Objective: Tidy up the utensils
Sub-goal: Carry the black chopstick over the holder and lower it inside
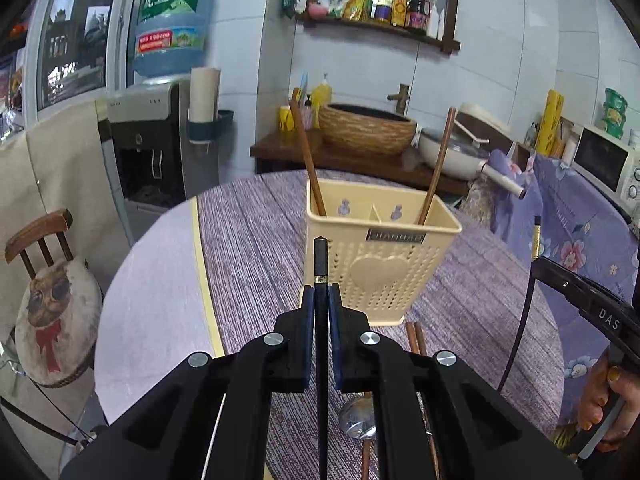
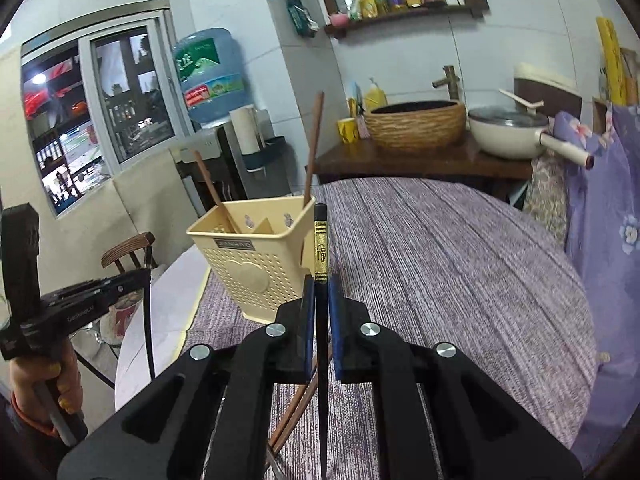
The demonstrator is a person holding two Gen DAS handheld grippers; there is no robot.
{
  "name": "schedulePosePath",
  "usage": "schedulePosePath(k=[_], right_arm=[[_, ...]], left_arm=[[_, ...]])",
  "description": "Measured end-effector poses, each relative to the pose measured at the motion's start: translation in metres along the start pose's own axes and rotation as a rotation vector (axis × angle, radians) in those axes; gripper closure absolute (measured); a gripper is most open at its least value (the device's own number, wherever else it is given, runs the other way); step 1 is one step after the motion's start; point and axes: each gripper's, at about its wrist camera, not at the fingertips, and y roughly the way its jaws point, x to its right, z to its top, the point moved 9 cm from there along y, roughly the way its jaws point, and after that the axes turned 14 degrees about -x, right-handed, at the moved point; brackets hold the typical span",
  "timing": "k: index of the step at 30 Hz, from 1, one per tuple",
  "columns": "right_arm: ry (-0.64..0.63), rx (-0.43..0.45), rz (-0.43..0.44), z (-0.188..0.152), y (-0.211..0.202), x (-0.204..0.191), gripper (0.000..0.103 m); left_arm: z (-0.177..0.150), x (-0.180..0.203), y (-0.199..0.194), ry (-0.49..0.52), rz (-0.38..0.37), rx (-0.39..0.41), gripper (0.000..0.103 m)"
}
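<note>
- While clamped shut in the left gripper [image 1: 320,294]: a black gold-banded chopstick [image 1: 320,258], raised before the cream perforated plastic utensil holder [image 1: 382,264].
- Right gripper [image 2: 320,292]: likewise closed on a second black gold-banded chopstick [image 2: 320,248].
- Near the purple-clothed table's [image 2: 440,248] left edge: holder with two brown wooden chopsticks [image 1: 306,156] inside.

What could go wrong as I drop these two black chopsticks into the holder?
1. Each gripper, left and right, pinches its black chopstick near the top end, so the long lower part may swing and miss the rim.
2. The holder looks light; a knock could tip it.
3. The brown chopsticks lean outward across the compartments and may block entry.
</note>
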Motion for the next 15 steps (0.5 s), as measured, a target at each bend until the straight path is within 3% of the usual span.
schedulePosePath(k=[8,15], right_arm=[[-0.041,0.013,0.035,0.007,-0.027,-0.009,0.095],[-0.051,0.027,0.038,0.011,-0.03,-0.011,0.095]], left_arm=[[0.011,-0.002,-0.028,0.01,0.004,0.067,0.095],[0.013,-0.004,-0.033,0.005,0.002,0.075,0.095]])
